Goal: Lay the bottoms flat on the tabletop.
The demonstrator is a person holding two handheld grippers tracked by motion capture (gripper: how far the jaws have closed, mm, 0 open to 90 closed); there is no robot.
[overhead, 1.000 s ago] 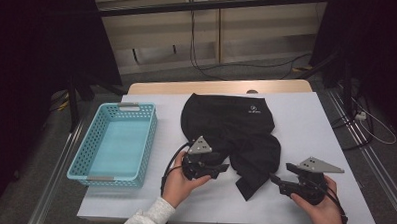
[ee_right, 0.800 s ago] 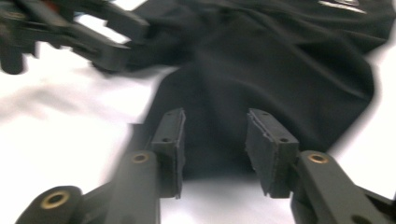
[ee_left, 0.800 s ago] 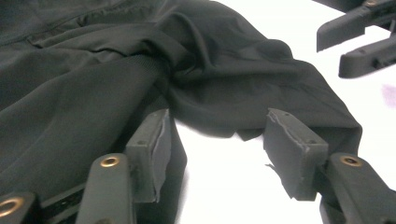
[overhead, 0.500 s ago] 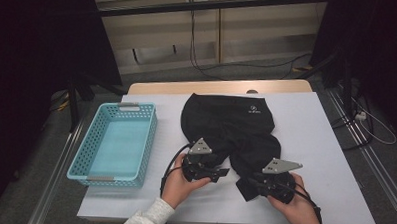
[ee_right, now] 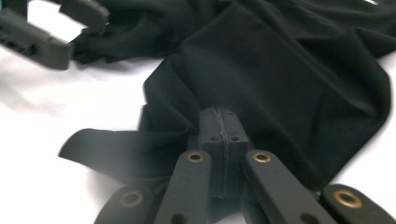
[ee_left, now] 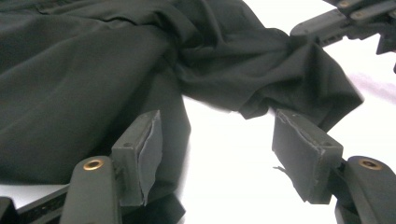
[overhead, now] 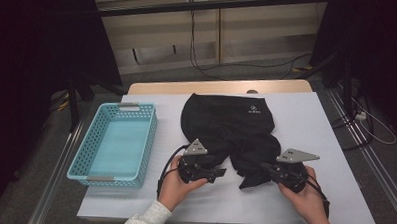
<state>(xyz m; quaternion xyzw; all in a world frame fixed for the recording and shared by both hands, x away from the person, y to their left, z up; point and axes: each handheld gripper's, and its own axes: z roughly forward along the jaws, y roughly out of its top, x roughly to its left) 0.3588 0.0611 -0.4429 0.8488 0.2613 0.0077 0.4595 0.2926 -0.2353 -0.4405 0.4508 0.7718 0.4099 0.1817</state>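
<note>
Black fabric, a soft dark garment (overhead: pixel 228 130) with a small pale logo near its far edge, lies crumpled across the middle of a white-covered table (overhead: pixel 330 146), its loose lower end trailing toward the person's side. The right gripper (overhead: pixel 267 168) has just been closing and now stands clamped on a fold of that trailing cloth; the right gripper view shows its pads pressed together with fabric bunched around them. The left gripper (overhead: pixel 219 171) rests just beside the garment's near left edge with its jaws apart, cloth lying against one pad (ee_left: pixel 149 149) but nothing pinched, and bare table between them.

By its look the garment is light, limp and thin: it should drape and slide rather than hold any shape, so a pinch on a hem or corner, with a second hold well apart from the first, seems the surest way to lift and spread it. A grip on a single layer could slip or drag hidden folds along.

A light-blue plastic basket (overhead: pixel 80 158) stands empty to the left, well apart from the cloth. Nothing lies between it and the garment; cables trail from both grippers.
</note>
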